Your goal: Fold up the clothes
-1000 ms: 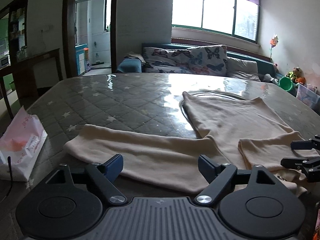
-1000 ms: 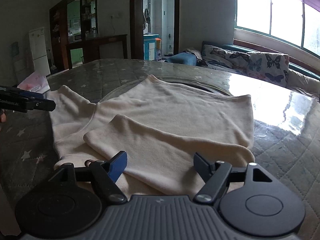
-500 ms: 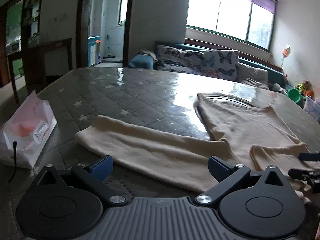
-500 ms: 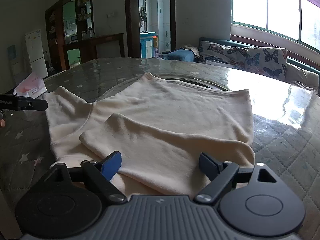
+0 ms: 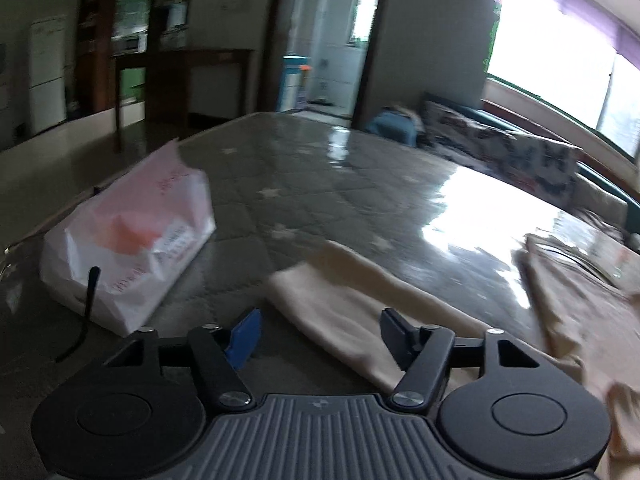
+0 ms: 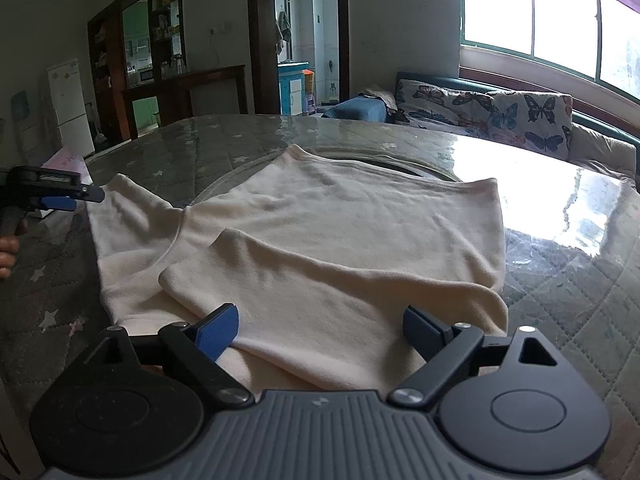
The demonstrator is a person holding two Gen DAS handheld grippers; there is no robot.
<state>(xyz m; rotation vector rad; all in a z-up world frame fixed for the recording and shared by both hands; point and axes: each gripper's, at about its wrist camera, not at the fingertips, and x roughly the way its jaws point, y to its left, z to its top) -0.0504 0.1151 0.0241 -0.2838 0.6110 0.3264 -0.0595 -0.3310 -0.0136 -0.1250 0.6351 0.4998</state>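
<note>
Item: cream sweater (image 6: 340,232), flat on the tabletop (image 6: 560,280), 1 sleeve folded across its body, the other sleeve (image 5: 352,304) outstretched. My left gripper (image 5: 320,332) has just been closing, sleeve cuff between its parted fingers, unpinched. My right gripper (image 6: 320,328) gapes at the near hem. White bag (image 5: 132,240) bounds the left; quilted surface beyond lies bare.

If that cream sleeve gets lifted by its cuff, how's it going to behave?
The cream sleeve looks soft and lies limp with rounded folds, so it will probably droop rather than hold shape. It looks light. The table is glossy, so the fabric may slide when dragged.
</note>
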